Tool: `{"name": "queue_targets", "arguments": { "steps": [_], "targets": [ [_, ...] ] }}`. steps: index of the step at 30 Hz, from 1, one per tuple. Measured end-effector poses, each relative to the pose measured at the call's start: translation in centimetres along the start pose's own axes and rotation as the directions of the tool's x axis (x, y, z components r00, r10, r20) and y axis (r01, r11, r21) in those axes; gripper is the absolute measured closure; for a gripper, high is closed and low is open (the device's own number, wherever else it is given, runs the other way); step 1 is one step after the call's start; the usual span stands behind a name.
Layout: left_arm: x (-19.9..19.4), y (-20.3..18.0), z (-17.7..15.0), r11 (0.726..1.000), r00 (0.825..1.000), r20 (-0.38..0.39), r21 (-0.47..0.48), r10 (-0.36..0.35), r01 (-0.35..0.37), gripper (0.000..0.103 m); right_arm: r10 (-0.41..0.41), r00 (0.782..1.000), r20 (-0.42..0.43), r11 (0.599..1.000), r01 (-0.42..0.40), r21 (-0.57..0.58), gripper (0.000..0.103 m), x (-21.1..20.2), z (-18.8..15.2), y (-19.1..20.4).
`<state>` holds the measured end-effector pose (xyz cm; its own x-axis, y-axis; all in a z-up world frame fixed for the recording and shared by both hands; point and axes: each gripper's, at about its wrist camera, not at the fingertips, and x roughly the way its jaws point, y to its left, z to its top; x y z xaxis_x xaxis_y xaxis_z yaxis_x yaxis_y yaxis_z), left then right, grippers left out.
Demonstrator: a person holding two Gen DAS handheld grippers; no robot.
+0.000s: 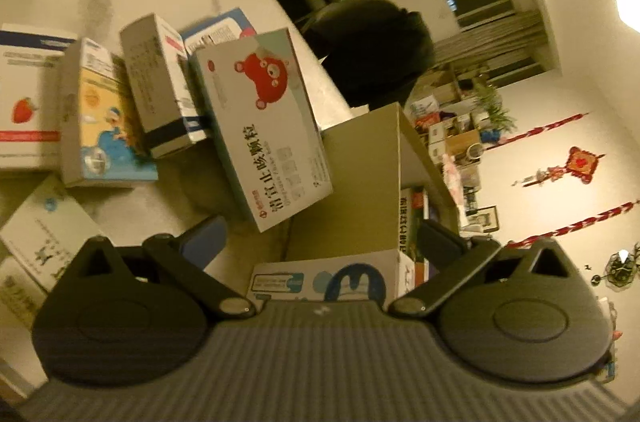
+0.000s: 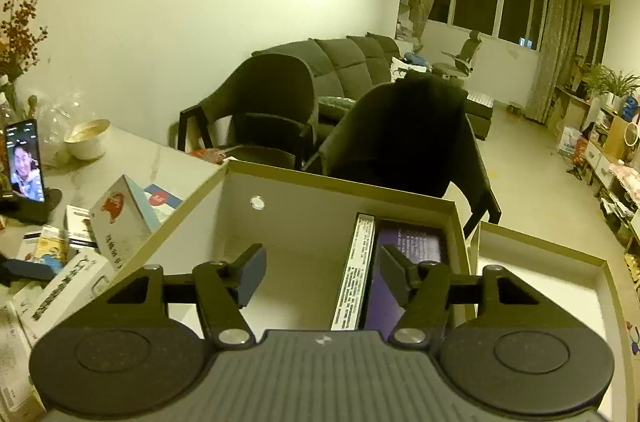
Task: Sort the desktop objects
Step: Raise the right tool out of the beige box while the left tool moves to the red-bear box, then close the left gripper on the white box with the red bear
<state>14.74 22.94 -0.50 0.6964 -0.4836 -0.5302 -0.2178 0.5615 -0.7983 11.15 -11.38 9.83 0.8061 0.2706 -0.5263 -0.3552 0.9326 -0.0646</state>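
Boxes (image 1: 272,126) await: your left gripper (image 1: 320,242) and right gripper (image 2: 320,274) hang spread, empty; light, stiff cartons, probably best pinched across narrow sides.

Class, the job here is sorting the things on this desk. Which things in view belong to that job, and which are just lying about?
Part of the job:
red bear box
cartoon box
strawberry box
purple box, already in the cardboard bin
left gripper
right gripper

Just lying about:
phone
bowl
chairs
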Motion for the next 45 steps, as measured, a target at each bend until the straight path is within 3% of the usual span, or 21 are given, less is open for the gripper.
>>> {"name": "queue_targets", "arguments": {
  "steps": [6,18,36,45],
  "targets": [
    [2.0,-0.9,0.3,0.998,0.998,-0.008,0.004,0.064,-0.064,0.000,0.027,0.999,0.023,1.000,-0.027,0.007,0.027,-1.3,-0.7,-0.1],
    [4.9,-1.6,1.1,0.975,0.976,-0.008,-0.035,0.217,-0.217,0.000,0.060,0.998,0.035,0.996,-0.062,0.064,0.025,-2.2,-1.9,-0.9],
    [5.5,-1.0,1.4,0.956,0.957,0.006,-0.060,0.289,-0.288,0.001,0.069,0.997,0.023,0.991,-0.071,0.112,0.023,-2.4,-3.1,-0.9],
    [5.8,-0.1,0.9,0.954,0.958,0.020,-0.105,0.286,-0.282,0.010,0.068,0.998,0.015,0.989,-0.069,0.133,0.023,-2.3,-3.6,-0.9]
  ]
}}
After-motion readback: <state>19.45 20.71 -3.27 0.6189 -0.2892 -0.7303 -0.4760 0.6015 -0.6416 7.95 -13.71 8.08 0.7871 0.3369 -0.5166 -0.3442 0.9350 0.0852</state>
